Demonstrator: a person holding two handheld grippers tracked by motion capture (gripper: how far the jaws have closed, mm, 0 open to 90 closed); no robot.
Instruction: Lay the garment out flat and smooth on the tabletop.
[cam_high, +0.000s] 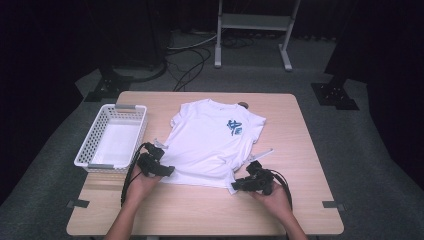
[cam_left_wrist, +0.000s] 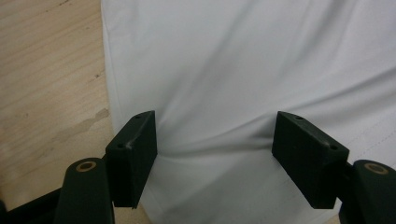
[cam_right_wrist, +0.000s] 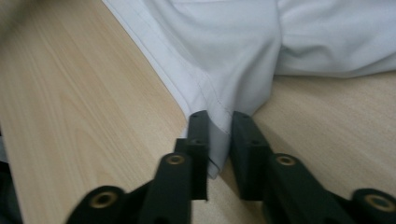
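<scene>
Black plastic jaws of the right gripper (cam_right_wrist: 219, 128) are seen nearly closed on the hem corner of a white short-sleeved cotton T-shirt (cam_right_wrist: 224, 51), a narrow fold of cloth being pinched between the two pads right at the fabric's edge. In the high view this right gripper (cam_high: 239, 184) is held low at the shirt's near right corner, its cable looping back over the person's right hand (cam_high: 274, 196). The left gripper (cam_left_wrist: 215, 144) is held with its jaws standing wide apart over the near left part of the shirt; white cloth (cam_left_wrist: 243, 70) lies between and beneath the pads, slightly creased, but nothing is clamped by them. In the high view the left gripper (cam_high: 167, 170) is placed at the shirt's near left corner, carried by the left hand (cam_high: 142, 181). The T-shirt (cam_high: 212, 142) is spread flat, front up, on the middle of a light wooden table (cam_high: 200, 210), with a blue printed mark (cam_high: 235, 128) on the chest and the collar turned towards the far edge. A white perforated plastic basket (cam_high: 111, 137) stands on the table's left side, just beside the left sleeve. Strips of grey tape (cam_high: 78, 203) are stuck on the near corners of the tabletop.
</scene>
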